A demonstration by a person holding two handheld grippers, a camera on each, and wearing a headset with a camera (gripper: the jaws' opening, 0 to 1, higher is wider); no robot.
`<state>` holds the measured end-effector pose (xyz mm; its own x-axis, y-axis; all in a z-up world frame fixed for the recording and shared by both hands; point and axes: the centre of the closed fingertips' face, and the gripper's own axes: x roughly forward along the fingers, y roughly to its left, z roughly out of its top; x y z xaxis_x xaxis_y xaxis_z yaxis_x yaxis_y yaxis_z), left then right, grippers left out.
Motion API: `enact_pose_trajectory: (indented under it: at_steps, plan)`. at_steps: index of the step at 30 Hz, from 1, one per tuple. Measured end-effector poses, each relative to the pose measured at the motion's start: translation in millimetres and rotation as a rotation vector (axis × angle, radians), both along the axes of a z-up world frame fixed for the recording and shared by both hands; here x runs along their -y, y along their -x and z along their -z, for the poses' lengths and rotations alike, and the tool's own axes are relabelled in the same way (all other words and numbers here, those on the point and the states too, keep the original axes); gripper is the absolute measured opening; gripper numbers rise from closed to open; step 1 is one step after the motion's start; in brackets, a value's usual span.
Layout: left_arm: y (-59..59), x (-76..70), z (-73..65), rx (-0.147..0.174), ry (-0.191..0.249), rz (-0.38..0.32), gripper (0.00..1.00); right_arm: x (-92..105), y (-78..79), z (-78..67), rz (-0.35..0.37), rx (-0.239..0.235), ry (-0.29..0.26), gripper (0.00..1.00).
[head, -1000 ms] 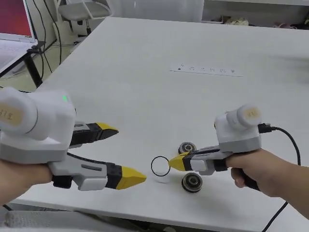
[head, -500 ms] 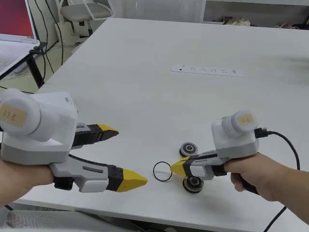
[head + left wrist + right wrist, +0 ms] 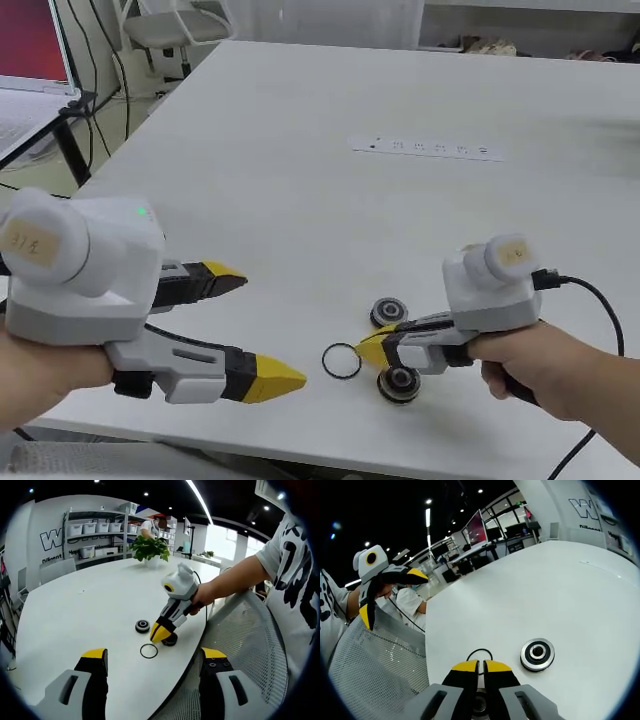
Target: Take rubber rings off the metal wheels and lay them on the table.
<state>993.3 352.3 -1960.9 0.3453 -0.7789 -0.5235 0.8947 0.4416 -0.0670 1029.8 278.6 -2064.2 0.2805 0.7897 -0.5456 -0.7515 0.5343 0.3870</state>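
A thin black rubber ring (image 3: 341, 361) lies flat on the white table (image 3: 330, 190), and my right gripper (image 3: 364, 350) is shut on its right edge. From the right gripper view, the ring (image 3: 479, 652) arcs out just past the closed yellow tips of that gripper (image 3: 481, 666). One metal wheel (image 3: 389, 312) sits behind the right gripper. A second wheel (image 3: 399, 383) lies under its jaws. My left gripper (image 3: 255, 330) hovers open to the left of the ring, nothing between its fingers. In the left gripper view the ring (image 3: 148, 651) lies ahead of the open gripper (image 3: 155, 655).
A white power strip (image 3: 425, 147) lies further back on the table. The near table edge runs just below the wheels. A mesh chair (image 3: 240, 645) stands at that edge, and a laptop (image 3: 30, 60) sits on a side desk at far left.
My right gripper has come down and slightly toward me with the ring, which was raised above the table and now rests flat on it. The left gripper has barely moved.
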Motion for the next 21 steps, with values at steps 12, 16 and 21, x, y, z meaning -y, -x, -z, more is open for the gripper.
enact_pose_trajectory:
  at_steps: [12,16,21]
  plan:
    - [-0.6,2.9,0.1,-0.005,0.0,0.005,0.72,4.4,-2.4,-6.3,0.011,0.003,-0.014,0.09]
    - [-1.2,6.0,-1.4,-0.006,0.009,0.007,0.72,4.1,-2.4,-11.5,0.009,0.009,-0.024,0.1]
    - [-2.3,8.9,-0.9,-0.007,0.008,0.01,0.72,6.1,1.2,-15.4,0.002,0.012,-0.031,0.1]
